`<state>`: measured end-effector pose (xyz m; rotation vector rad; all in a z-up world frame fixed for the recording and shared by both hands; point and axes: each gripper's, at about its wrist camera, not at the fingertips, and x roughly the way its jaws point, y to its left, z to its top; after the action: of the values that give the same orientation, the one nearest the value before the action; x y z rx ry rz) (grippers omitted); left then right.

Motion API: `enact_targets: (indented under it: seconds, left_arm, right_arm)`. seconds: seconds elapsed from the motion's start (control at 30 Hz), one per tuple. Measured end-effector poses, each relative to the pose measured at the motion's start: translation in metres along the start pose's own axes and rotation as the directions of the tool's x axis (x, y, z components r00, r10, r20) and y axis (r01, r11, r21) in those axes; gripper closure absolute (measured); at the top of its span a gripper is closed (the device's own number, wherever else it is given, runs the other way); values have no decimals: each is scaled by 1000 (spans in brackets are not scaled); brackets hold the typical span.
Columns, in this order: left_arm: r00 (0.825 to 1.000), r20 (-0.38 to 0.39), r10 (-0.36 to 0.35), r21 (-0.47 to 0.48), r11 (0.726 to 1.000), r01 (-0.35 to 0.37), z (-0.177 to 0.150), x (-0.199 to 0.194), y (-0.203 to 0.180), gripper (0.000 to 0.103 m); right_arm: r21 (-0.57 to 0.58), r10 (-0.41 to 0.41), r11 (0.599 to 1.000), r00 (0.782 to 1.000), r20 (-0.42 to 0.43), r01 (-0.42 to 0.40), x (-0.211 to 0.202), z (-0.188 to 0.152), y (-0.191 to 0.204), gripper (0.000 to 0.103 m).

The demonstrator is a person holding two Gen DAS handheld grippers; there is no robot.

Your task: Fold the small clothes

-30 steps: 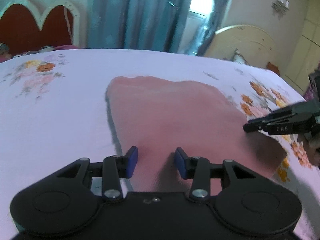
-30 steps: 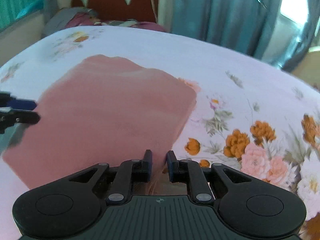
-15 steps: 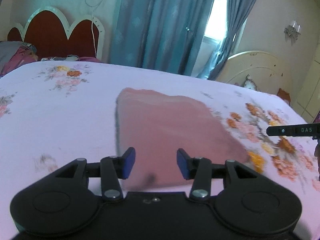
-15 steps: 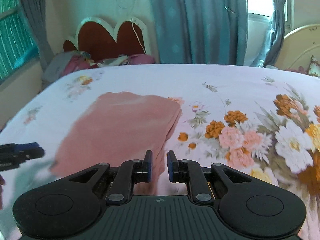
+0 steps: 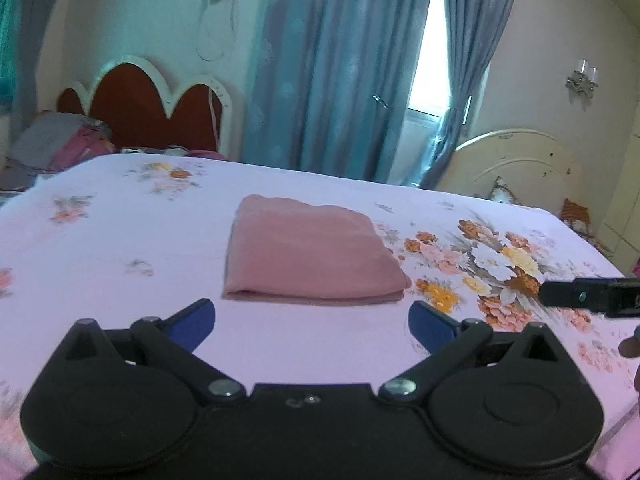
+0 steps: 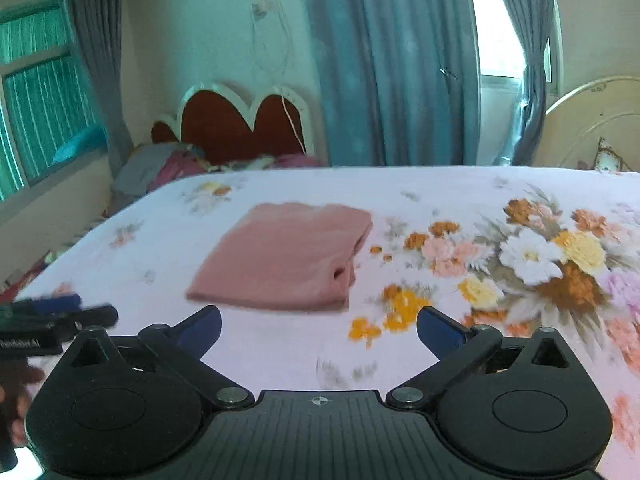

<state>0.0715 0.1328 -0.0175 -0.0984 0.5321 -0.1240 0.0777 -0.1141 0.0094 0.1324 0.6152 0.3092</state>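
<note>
A pink garment (image 5: 308, 254) lies folded into a flat rectangle on the floral bedsheet (image 5: 120, 248); it also shows in the right wrist view (image 6: 284, 256). My left gripper (image 5: 312, 322) is open wide and empty, held back from the garment's near edge. My right gripper (image 6: 319, 326) is open wide and empty, also short of the garment. The right gripper's fingers (image 5: 588, 294) show at the right edge of the left wrist view. The left gripper's fingers (image 6: 60, 314) show at the left edge of the right wrist view, blurred.
A red headboard (image 5: 148, 112) with clothes or pillows (image 5: 60, 144) stands at the far left of the bed. Blue curtains (image 5: 332, 68) and a window are behind. A cream headboard (image 5: 516, 168) stands at the far right.
Both grippers have pulled back and up from the garment. Both have opened wide; the right was nearly shut on the garment's edge. The garment now lies free on the bed.
</note>
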Motion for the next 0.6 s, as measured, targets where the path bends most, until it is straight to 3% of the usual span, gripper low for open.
enact_targets:
  seconds: [0.2, 0.6]
  left_arm:
    - [1000, 8, 30, 52, 998, -30, -15, -51, -20, 0]
    - [998, 55, -1, 44, 999, -1, -25, -91, -33, 0]
  right_arm:
    - [-2, -36, 999, 999, 8, 36, -41, -25, 27, 0]
    - [-6, -58, 998, 997, 43, 58, -87, -35, 50, 0]
